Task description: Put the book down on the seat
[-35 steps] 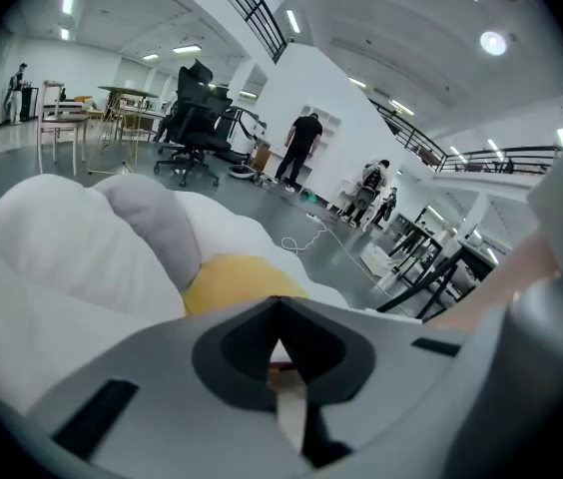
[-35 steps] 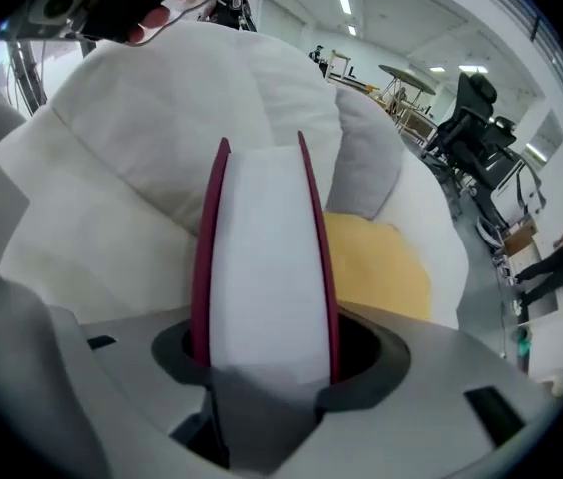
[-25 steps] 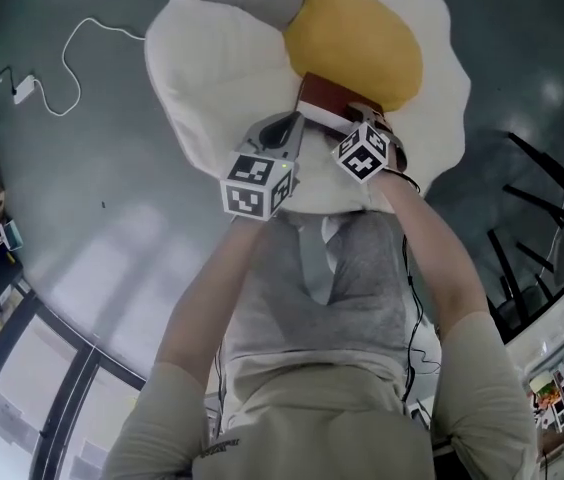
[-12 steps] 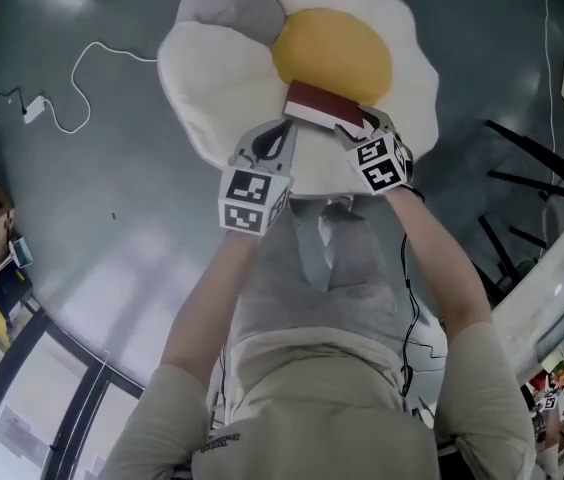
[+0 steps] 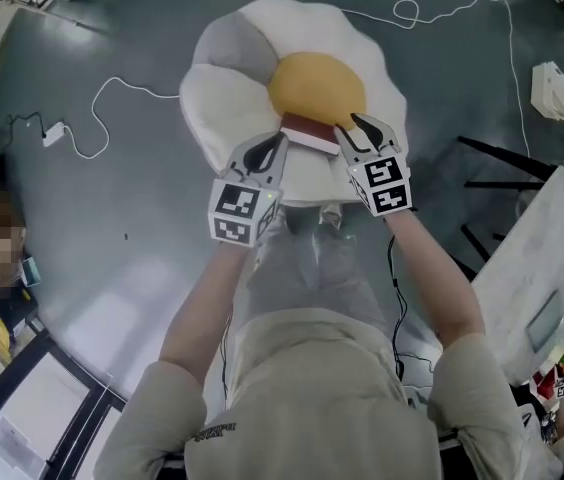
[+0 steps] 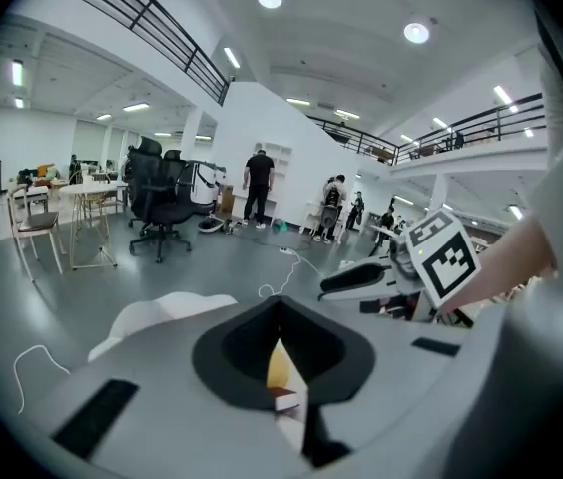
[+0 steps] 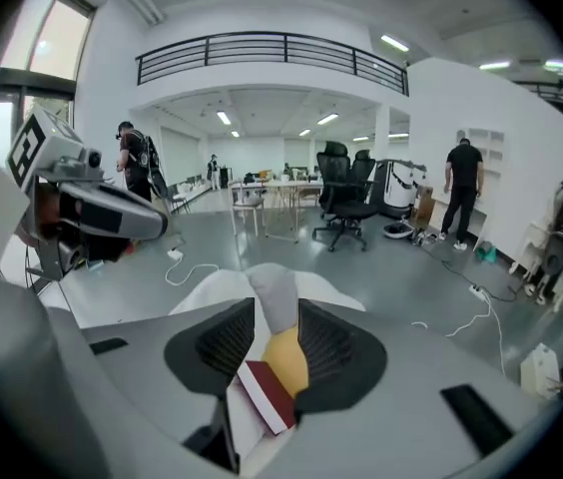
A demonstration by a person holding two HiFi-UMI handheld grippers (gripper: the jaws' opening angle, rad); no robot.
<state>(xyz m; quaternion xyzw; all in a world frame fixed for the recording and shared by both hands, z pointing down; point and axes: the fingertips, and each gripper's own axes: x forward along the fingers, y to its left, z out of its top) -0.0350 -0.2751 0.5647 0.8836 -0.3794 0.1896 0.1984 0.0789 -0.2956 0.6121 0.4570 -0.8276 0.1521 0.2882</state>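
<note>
Egg-shaped seat (image 5: 222,108) lies on grey floor (image 5: 112,228), with open floor to its left and far side. A white cable (image 5: 112,86) loops just left, and black frame legs (image 5: 492,158) crowd the right.

The book (image 5: 307,133) lies on the seat at the yolk's near edge, tilted; dark red cover, white page edge.

- Left gripper (image 5: 280,140): above the book, fingers nearly together with only a slit, holding nothing.
- Right gripper (image 5: 354,123): fingers part open, just been closing, empty.

Open grey floor (image 5: 92,238) left of seat (image 5: 212,108), white cable (image 5: 140,87) across it; black frame (image 5: 507,162) close at right
</note>
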